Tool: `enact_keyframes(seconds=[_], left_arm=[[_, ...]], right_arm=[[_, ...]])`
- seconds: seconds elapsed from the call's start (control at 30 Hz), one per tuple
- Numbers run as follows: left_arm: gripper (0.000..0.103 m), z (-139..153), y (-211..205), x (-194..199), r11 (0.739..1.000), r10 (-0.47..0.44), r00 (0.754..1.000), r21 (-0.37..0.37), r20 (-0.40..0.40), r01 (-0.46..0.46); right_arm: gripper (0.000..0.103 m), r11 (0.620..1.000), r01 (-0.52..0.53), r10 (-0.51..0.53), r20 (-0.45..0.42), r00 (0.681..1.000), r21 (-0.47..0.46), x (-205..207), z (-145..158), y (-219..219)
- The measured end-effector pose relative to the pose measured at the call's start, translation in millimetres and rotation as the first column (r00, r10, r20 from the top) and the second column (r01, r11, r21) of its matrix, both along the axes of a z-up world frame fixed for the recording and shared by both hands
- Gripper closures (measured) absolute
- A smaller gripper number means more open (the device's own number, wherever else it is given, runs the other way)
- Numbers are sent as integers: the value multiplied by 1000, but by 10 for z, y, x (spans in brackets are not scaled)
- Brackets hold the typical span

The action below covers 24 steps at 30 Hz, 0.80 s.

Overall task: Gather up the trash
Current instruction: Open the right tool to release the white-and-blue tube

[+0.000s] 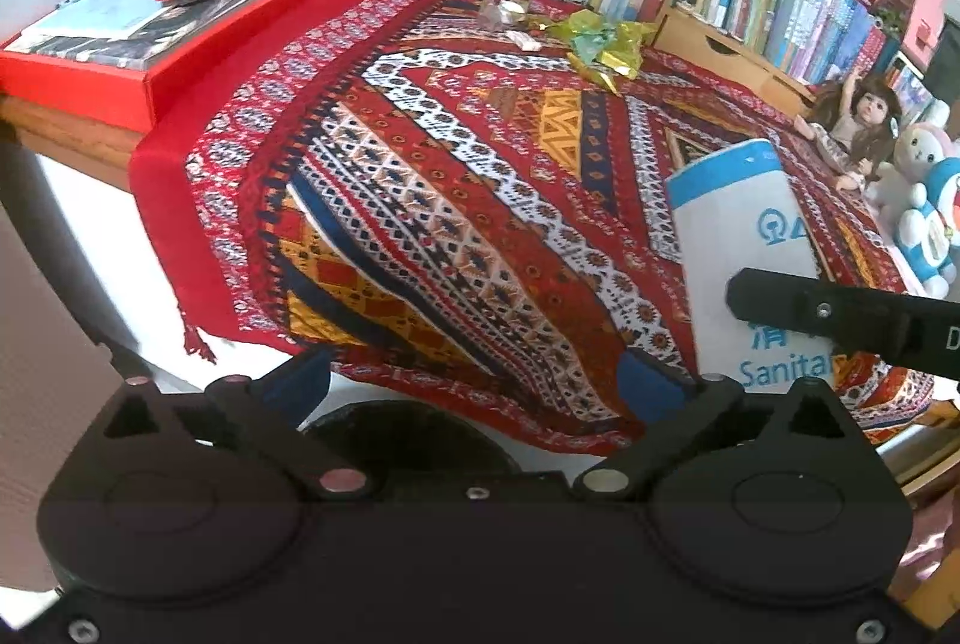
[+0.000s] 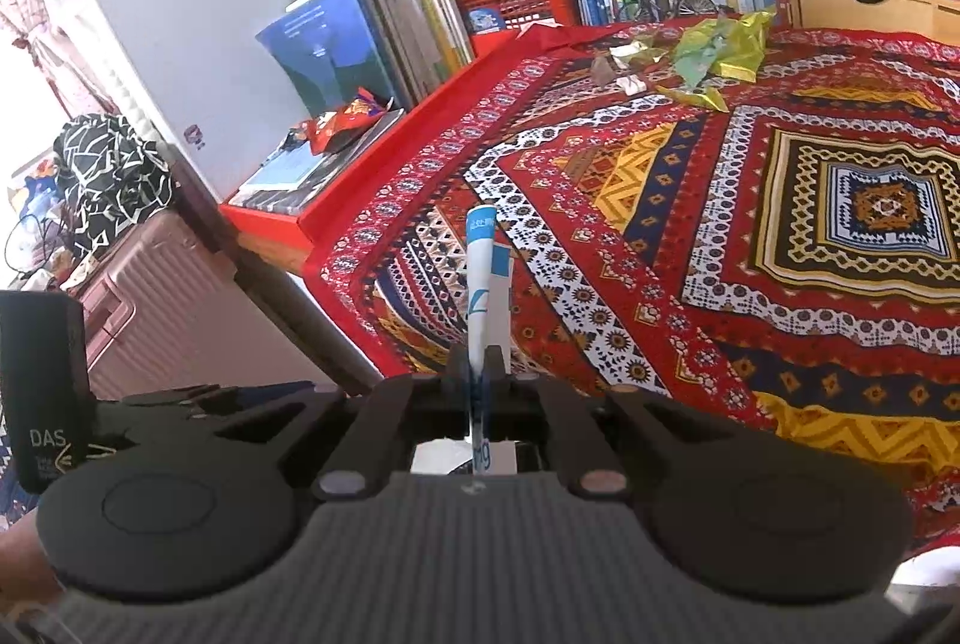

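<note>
Nearest, the right hand-held gripper [image 2: 478, 374] is pinching one white-and-blue sanitary bag [image 2: 483, 278] edge-on between its closed jaws, while the left hand-held gripper [image 1: 474, 374] is standing spread wide with nothing between its fingers. Both are hovering over the near edge of the worktop [image 2: 264, 242], which is wearing one patterned red cloth [image 2: 690, 224]. Farther back, one heap of crumpled green and gold wrappers [image 2: 717, 50] is lying on the cloth, with one red snack packet [image 2: 345, 119] sitting on the red box [image 2: 312, 218] at the left.
</note>
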<state>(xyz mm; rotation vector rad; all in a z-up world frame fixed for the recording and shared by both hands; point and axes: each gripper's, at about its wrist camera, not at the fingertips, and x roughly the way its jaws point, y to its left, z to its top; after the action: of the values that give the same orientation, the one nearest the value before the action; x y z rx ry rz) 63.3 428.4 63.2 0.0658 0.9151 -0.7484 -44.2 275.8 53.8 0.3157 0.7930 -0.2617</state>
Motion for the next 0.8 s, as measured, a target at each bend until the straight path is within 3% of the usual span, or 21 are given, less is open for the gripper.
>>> enact_keyframes(seconds=[0.37,0.63,0.73,0.77,0.8], left_arm=[[0,-21,280,164,991,129,992,31,-13,-128],[0,28,450,221,981,193,981,11,-18,-193],[0,36,469,219,979,201,979,13,-19,-201],[0,32,482,219,980,201,979,14,-22,-201],[0,34,492,218,980,200,980,14,-24,-200]], right_arm=[[97,1000,-28,28,-29,999,-3,6,-51,61],[95,998,-59,60,-57,997,11,78,-129,138],[91,998,-63,63,-68,996,7,127,-155,169],[83,998,-66,65,-75,995,-4,146,-165,184],[67,998,-61,59,-83,995,-29,170,-171,203]])
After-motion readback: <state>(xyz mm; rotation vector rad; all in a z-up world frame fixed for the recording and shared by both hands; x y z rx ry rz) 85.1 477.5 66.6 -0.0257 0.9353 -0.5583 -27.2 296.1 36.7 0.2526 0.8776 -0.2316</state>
